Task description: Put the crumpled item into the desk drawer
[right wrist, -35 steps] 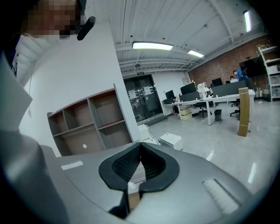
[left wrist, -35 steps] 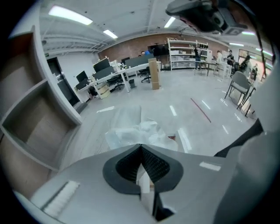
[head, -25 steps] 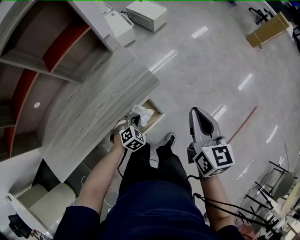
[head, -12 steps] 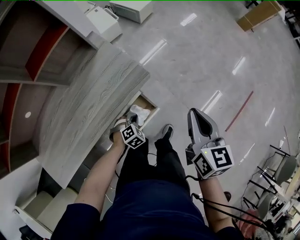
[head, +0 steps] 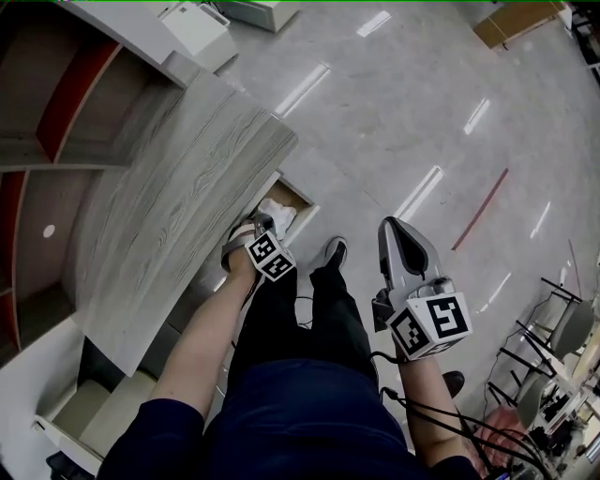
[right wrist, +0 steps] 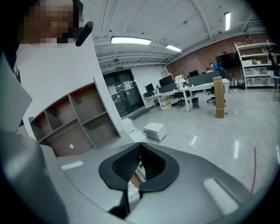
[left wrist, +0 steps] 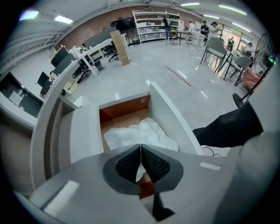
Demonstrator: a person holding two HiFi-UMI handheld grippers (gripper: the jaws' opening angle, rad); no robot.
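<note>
The crumpled white item (head: 278,212) sits inside the open desk drawer (head: 302,199), which sticks out from under the grey wood desktop (head: 178,187). My left gripper (head: 263,225) reaches into the drawer from the near side. In the left gripper view its jaws are closed at the near edge of the crumpled item (left wrist: 135,133), which spreads between the drawer's white walls (left wrist: 164,113). My right gripper (head: 399,231) hangs over the bare floor to the right, apart from the desk, jaws closed and empty (right wrist: 139,147).
Open shelving (head: 56,103) stands behind the desk at the left. White boxes (head: 197,28) and a cardboard box (head: 520,14) lie on the floor far off. The person's legs and shoe (head: 330,253) are just right of the drawer. Chairs (head: 562,328) stand at the right edge.
The head view has drifted, so desk and drawer sit a little higher and further left. The left gripper stays at the drawer with the crumpled item; the right gripper has barely moved.
</note>
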